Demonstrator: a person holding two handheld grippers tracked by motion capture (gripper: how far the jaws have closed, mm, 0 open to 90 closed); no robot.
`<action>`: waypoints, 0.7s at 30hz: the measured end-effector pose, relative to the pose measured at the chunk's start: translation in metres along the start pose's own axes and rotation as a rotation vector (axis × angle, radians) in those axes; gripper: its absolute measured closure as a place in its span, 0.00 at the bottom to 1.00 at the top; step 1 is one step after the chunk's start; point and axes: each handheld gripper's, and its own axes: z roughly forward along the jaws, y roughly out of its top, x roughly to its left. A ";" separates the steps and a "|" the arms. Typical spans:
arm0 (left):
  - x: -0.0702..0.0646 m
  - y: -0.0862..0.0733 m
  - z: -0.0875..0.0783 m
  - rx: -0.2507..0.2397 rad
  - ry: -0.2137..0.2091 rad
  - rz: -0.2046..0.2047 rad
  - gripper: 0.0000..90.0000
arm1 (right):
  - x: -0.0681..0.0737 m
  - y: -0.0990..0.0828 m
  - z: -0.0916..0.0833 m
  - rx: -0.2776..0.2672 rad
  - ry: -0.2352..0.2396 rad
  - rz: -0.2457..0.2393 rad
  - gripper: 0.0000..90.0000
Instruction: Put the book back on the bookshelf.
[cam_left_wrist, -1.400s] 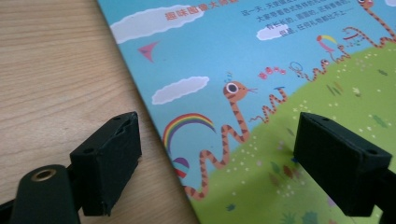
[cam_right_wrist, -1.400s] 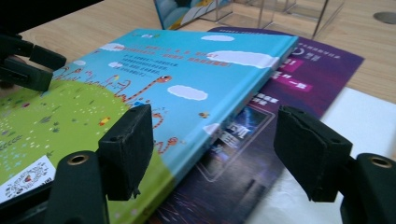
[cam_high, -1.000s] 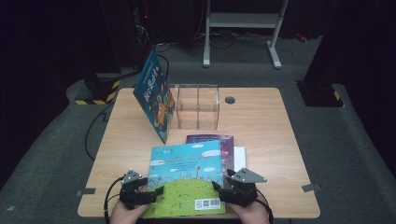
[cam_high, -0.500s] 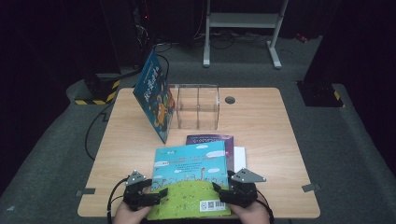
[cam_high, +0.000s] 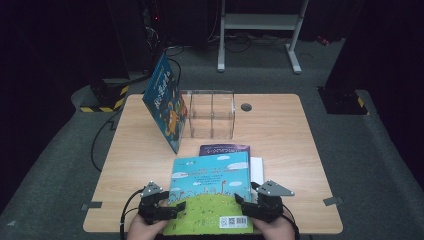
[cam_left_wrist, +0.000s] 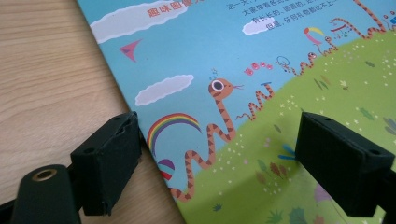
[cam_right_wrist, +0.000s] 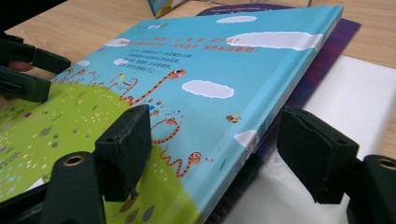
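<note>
Both hands low at the near counter edge. Left hand-held gripper and right hand-held gripper point inward, jaws apart, each straddling a side edge of the book lying between them.

both grippers flank the picture book.

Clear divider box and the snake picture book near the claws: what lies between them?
In the high view, a purple book lies between the clear box and the snake book, partly under it.
</note>
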 end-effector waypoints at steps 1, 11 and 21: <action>-0.002 0.001 0.002 -0.003 -0.002 -0.008 0.16 | -0.001 0.000 -0.001 -0.001 0.000 0.001 0.29; -0.008 0.010 0.015 -0.001 -0.034 -0.015 0.16 | -0.014 -0.003 -0.012 -0.018 -0.002 0.055 0.26; -0.004 0.007 0.014 -0.018 -0.052 -0.002 0.18 | -0.015 0.000 -0.012 0.007 0.006 0.078 0.24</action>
